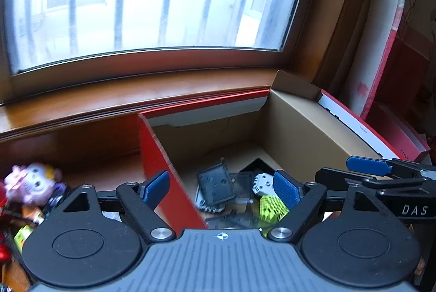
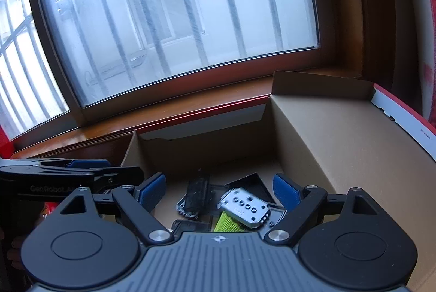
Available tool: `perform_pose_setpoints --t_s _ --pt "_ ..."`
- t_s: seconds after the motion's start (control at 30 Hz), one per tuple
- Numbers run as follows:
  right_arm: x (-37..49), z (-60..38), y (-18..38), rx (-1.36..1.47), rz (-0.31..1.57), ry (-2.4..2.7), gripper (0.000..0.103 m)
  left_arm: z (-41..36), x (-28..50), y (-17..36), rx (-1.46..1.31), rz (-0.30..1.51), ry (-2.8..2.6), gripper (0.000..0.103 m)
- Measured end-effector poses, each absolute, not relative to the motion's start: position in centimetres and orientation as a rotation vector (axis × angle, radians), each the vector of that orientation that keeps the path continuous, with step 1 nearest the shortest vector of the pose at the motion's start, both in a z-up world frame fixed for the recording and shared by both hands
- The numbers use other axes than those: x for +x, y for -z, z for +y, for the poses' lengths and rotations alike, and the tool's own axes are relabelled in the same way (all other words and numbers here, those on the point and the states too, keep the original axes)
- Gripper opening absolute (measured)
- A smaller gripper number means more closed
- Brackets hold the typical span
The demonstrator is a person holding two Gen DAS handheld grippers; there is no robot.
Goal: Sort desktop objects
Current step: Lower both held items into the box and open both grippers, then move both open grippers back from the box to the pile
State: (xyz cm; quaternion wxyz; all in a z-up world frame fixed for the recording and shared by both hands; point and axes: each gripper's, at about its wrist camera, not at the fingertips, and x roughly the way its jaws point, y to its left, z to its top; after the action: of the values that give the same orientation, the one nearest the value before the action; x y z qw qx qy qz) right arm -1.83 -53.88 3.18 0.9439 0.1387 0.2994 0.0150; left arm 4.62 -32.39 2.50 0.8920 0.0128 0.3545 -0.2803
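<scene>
Both hand-held grippers, left (image 1: 222, 187) and right (image 2: 218, 189), hang wide and empty over the cardboard box (image 2: 313, 134). Grey plastic parts (image 2: 244, 207) lie collected on its floor, apparently the sorting bin, while toys (image 1: 32, 183) wait outside on the tabletop (image 1: 109, 172).

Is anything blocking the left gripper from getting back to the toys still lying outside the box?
Yes. The left gripper, jaws open and empty, straddles the red side wall of the cardboard box. The purple doll and the other toys lie left of that wall, so the gripper has to clear it first.
</scene>
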Motion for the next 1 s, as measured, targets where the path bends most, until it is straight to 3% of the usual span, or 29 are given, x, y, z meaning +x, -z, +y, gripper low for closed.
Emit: perform_pose_setpoints --t_s 0.37,0.73,1.0 --pt "-3.0 -47.7 -3.8 0.284 0.602 -0.069 0.089 -24.1 1.1 -3.3 0.092 0.673 0.509 0.098" --pt "-3.1 -34.2 -4.3 0.268 0.596 -0.099 0.094 -11.2 1.2 -2.3 0.126 0.701 0.443 0.100" --pt "-2.1 -25.4 -1.7 0.267 0.682 -0.156 0.094 -1.5 1.3 -0.5 0.098 0.730 0.325 0.101"
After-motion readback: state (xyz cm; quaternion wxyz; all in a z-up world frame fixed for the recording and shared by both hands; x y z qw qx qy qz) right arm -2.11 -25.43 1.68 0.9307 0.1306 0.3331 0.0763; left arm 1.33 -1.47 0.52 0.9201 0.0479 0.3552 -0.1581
